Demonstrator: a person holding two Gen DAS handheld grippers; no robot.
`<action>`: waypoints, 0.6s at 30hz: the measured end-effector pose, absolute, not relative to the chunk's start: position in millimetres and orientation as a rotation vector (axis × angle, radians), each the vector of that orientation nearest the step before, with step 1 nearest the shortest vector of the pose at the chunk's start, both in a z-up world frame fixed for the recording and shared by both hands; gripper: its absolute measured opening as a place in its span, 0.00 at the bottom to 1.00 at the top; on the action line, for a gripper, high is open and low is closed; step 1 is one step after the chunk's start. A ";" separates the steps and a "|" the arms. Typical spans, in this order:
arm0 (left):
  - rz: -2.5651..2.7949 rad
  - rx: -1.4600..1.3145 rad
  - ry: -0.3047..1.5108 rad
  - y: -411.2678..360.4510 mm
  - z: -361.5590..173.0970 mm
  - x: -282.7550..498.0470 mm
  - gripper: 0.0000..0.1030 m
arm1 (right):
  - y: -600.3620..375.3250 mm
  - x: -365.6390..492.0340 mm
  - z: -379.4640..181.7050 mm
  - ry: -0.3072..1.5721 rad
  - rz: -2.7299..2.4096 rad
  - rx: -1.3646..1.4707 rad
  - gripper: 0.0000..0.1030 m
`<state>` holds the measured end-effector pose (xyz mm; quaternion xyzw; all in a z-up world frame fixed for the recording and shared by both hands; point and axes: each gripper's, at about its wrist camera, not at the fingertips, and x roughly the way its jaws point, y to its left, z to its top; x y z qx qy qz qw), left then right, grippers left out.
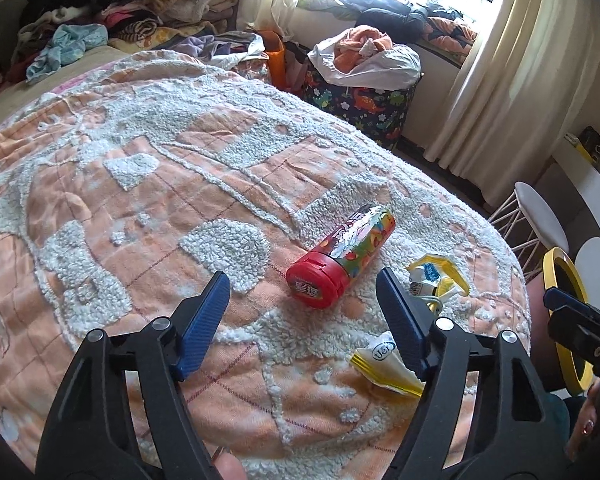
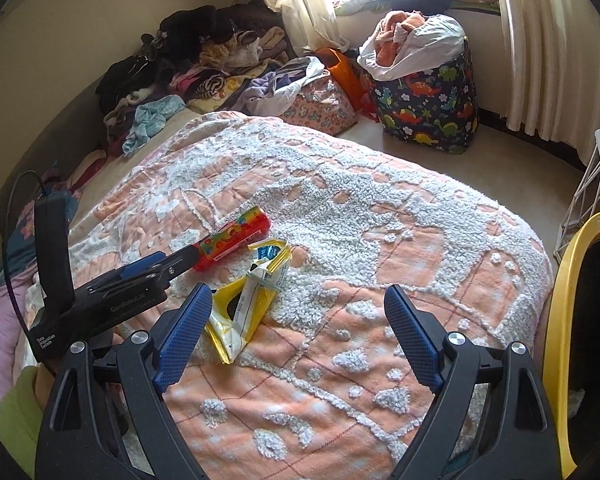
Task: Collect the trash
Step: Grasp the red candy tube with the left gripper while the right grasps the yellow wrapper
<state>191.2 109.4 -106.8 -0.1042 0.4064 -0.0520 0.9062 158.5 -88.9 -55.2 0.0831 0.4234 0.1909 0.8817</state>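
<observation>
A red-capped candy tube [image 1: 340, 258] lies on its side on the orange and white bedspread [image 1: 140, 160], cap toward me. My left gripper [image 1: 304, 292] is open and empty, its tips either side of the tube's cap, just short of it. Two crumpled yellow wrappers lie to the right, one [image 1: 436, 276] farther and one [image 1: 384, 368] nearer, by the right finger. In the right wrist view the tube [image 2: 232, 242] and both wrappers [image 2: 270, 258] [image 2: 240, 316] lie left of centre. My right gripper [image 2: 298, 312] is open and empty over the bedspread [image 2: 380, 220], right of the wrappers.
A yellow-rimmed black bin [image 2: 580, 320] stands at the bed's right edge, also in the left wrist view [image 1: 568, 312]. A dinosaur-print hamper [image 2: 428, 100] stands by the curtains. Clothes [image 2: 200, 64] are heaped at the bed's far end. A white wire stool [image 1: 536, 216] stands on the right.
</observation>
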 end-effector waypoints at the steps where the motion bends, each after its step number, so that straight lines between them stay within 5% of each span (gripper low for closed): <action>1: -0.118 -0.220 0.842 109.2 -108.7 194.2 0.64 | -87.0 160.9 -58.0 0.889 0.398 0.173 0.82; 9: -0.201 -0.249 0.878 104.9 -124.6 215.6 0.58 | -82.3 185.0 -75.1 0.946 0.398 0.232 0.72; 18: -0.225 -0.272 0.880 106.1 -127.7 215.6 0.37 | -66.5 215.6 -91.0 1.011 0.429 0.306 0.56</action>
